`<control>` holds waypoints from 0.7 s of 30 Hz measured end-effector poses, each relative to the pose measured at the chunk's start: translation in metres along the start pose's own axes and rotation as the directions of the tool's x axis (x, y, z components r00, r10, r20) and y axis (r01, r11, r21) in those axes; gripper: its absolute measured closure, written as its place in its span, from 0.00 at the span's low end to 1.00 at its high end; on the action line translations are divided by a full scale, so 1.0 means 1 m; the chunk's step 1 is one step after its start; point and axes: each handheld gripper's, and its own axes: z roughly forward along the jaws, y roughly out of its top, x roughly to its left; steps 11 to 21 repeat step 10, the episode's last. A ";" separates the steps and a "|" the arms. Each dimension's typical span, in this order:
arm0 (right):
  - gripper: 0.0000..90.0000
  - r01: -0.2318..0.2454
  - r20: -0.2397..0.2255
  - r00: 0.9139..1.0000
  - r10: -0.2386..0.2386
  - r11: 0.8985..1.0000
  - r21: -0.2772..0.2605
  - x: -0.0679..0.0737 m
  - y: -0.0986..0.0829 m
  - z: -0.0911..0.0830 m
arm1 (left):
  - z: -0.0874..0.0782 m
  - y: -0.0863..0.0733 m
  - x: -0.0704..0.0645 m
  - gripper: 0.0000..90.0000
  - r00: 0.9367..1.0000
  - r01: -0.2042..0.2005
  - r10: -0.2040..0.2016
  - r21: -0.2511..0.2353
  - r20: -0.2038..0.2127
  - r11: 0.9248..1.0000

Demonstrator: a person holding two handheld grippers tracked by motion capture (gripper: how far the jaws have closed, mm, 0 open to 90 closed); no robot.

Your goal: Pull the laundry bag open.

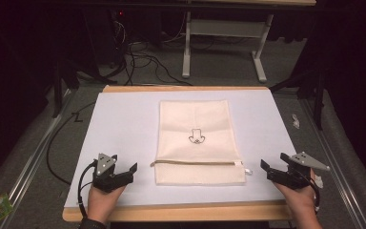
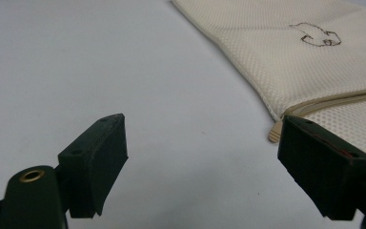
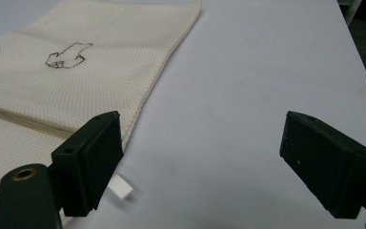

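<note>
Grippers (left (image 1: 126, 172), right (image 1: 272, 168)) flank mesh bag (image 1: 194, 129), seemingly low.

white-topped table (image 1: 124, 124) with a flat cream mesh zip pouch (image 1: 195, 119) at centre

The setting is a lab or recording workspace: a wood-edged table with a white work surface (image 1: 124, 124), black cables on grey carpet (image 1: 143, 62) at upper centre, and a white metal desk frame (image 1: 224, 28) behind.
</note>
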 end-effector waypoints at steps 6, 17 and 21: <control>0.17 0.024 0.009 1.000 -0.024 0.999 0.025 -0.006 -0.003 0.007 | 0.000 0.000 0.002 0.20 1.000 0.011 -0.011 0.004 -0.017 1.000; 0.17 -0.004 0.025 1.000 0.004 1.000 0.008 -0.014 -0.003 0.001 | 0.001 0.000 0.002 0.21 1.000 0.022 -0.022 0.009 -0.015 1.000; 0.17 -0.004 0.025 1.000 0.004 1.000 0.008 -0.014 -0.003 0.001 | 0.001 0.000 0.002 0.21 1.000 0.022 -0.022 0.009 -0.015 1.000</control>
